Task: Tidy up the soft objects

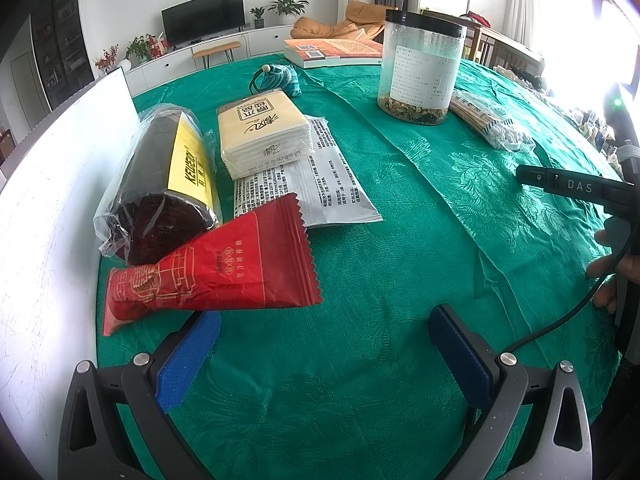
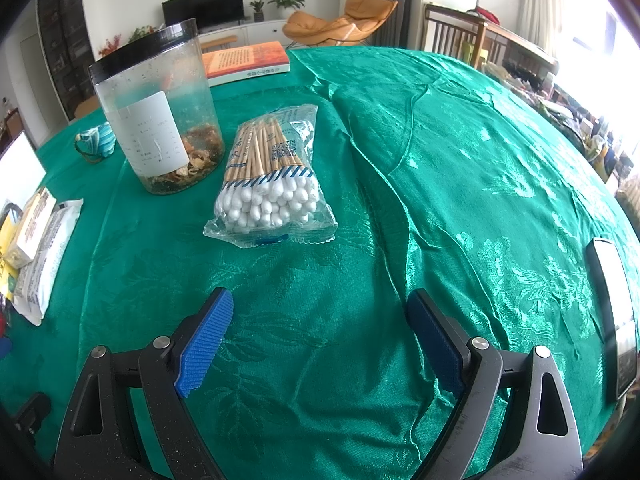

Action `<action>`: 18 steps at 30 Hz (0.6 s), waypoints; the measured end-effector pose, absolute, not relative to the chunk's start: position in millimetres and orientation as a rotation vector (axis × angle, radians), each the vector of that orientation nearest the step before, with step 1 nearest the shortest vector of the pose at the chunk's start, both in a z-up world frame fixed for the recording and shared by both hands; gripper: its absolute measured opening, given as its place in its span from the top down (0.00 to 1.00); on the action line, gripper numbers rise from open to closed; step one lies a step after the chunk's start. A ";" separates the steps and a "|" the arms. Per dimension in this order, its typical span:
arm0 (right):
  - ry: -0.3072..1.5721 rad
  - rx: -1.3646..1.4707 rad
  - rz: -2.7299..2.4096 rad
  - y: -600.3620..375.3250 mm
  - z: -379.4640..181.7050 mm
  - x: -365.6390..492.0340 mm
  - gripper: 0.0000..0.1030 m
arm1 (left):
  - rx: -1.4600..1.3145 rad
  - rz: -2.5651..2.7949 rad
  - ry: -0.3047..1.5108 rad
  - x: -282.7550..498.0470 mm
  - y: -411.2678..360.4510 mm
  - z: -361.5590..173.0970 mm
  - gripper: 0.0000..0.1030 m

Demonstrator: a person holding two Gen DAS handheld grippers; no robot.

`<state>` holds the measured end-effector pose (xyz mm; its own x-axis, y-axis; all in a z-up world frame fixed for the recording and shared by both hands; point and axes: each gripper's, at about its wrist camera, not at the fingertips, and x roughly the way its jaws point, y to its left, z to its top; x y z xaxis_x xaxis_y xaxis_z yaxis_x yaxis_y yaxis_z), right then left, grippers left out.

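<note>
1. Looks mostly done to me: a black roll [image 1: 160, 184], a tissue pack [image 1: 264, 136], a white packet [image 1: 320, 184] and a red pouch [image 1: 224, 264] already sit grouped by the white board [image 1: 52, 208] on the green tablecloth [image 1: 400, 264].
2. What's left, I'd guess, is the cotton swab bag [image 2: 272, 180], lying apart just beside the plastic jar [image 2: 160, 108].
3. Right gripper [image 2: 320, 336]: fingers spread wide, holding nothing. The swab bag lies ahead of them, a bit left of the gap.
4. Left gripper [image 1: 324, 344]: also spread and empty, with the red pouch just over its left finger [image 1: 188, 356].
</note>
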<state>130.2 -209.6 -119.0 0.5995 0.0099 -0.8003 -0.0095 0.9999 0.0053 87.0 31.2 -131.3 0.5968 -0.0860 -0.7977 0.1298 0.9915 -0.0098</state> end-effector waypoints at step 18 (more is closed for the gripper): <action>0.927 0.004 0.016 -209.4 -118.9 130.1 0.11 | -0.178 -0.066 1.042 196.7 52.7 -61.2 0.03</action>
<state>130.1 -209.4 -118.9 0.6003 0.0157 -0.7996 -0.0122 0.9999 0.0105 196.7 52.7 -61.2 0.5041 -0.1382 -0.8525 -0.0300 0.9837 -0.1773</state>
